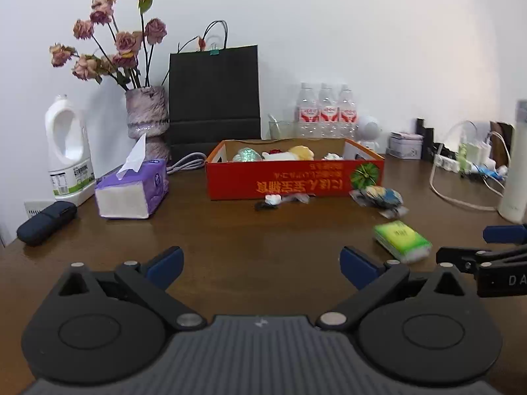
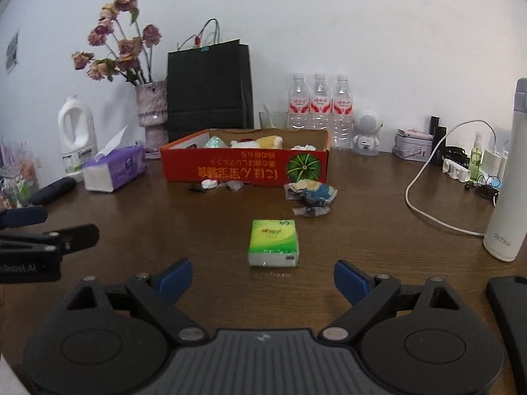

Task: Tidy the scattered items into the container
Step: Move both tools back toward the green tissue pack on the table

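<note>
A red cardboard box (image 1: 293, 181) (image 2: 243, 169) stands at the middle of the brown table with several small items inside. In front of it lie a small white and black item (image 1: 270, 201) (image 2: 206, 185), a crumpled blue and yellow packet (image 1: 378, 197) (image 2: 311, 192) and a green tissue pack (image 1: 402, 241) (image 2: 273, 243). My right gripper (image 2: 263, 279) is open, low over the table, with the green pack just ahead of its blue fingertips. My left gripper (image 1: 262, 265) is also open and holds nothing; the pack lies to its right.
A purple tissue box (image 1: 133, 187) (image 2: 113, 171), a white jug (image 1: 67, 151), a vase of dried roses (image 1: 148, 115) and a black paper bag (image 1: 214, 98) stand at the back left. Water bottles (image 2: 318, 105), a white flask (image 2: 509, 177) and a cable (image 2: 428, 177) are on the right.
</note>
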A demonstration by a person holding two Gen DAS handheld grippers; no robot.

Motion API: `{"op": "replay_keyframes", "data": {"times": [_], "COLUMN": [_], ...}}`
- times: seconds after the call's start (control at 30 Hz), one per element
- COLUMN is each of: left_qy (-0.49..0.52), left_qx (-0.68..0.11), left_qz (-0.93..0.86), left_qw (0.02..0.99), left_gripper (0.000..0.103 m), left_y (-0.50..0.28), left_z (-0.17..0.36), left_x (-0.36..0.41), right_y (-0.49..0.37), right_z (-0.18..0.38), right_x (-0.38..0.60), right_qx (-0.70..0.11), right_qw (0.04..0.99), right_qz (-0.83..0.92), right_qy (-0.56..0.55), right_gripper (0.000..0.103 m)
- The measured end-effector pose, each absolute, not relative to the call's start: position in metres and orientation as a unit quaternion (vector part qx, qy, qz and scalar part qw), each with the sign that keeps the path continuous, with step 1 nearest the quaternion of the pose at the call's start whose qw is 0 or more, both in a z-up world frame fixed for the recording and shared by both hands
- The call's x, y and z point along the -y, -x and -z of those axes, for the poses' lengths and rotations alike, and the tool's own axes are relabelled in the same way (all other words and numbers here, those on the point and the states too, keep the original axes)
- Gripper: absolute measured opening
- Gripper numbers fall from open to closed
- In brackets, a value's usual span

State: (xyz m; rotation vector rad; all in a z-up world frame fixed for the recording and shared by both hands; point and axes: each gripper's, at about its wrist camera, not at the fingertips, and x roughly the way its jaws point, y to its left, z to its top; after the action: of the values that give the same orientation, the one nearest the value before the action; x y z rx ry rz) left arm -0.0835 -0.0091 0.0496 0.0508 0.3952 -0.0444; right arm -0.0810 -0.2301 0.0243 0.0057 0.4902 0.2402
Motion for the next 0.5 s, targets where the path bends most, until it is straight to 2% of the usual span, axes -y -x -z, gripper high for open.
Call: {"op": "replay_keyframes", "data": {"times": [0.07, 0.2, 0.23, 0.3, 0.43, 0.5], "left_qy": [-0.032, -0.051, -0.059, -0.095, -0.108, -0.095], "left_qx": [-0.184, -0.197, -0.205, -0.228, -0.288, -0.312], "left_qz": [0.03, 0.093, 0.112, 0.144, 0.187, 0.198], "left_qw": [0.982, 0.975, 0.971, 0.958, 0.933, 0.924], "left_gripper": [0.102, 0.086, 0.087, 0.084, 0.064, 0.051], "left_y": [0.059, -0.013, -0.035, -0.077, -0.136, -0.152], "left_z": [-0.054, -0.057, -0.052, -0.039, -0.013, -0.003], "left_x": [0.007, 0.005, 0.004, 0.001, -0.011, -0.018], "right_y": [0.067, 0.022, 0.009, -0.023, -0.096, -0.129], "right_z": [-0.029, -0.033, -0.036, -0.042, -0.044, -0.041], "right_x": [0.229, 0.227, 0.227, 0.214, 0.175, 0.164], "right_qx": [-0.239, -0.254, -0.257, -0.264, -0.286, -0.309], "right_qw": [0.963, 0.96, 0.958, 0.948, 0.916, 0.903], "right_qz": [-0.127, -0.119, -0.131, -0.176, -0.247, -0.26], "right_qy": [-0.001, 0.012, 0.002, 0.015, 0.137, 0.145], "right_gripper": [0.085, 0.066, 0.062, 0.062, 0.058, 0.054]}}
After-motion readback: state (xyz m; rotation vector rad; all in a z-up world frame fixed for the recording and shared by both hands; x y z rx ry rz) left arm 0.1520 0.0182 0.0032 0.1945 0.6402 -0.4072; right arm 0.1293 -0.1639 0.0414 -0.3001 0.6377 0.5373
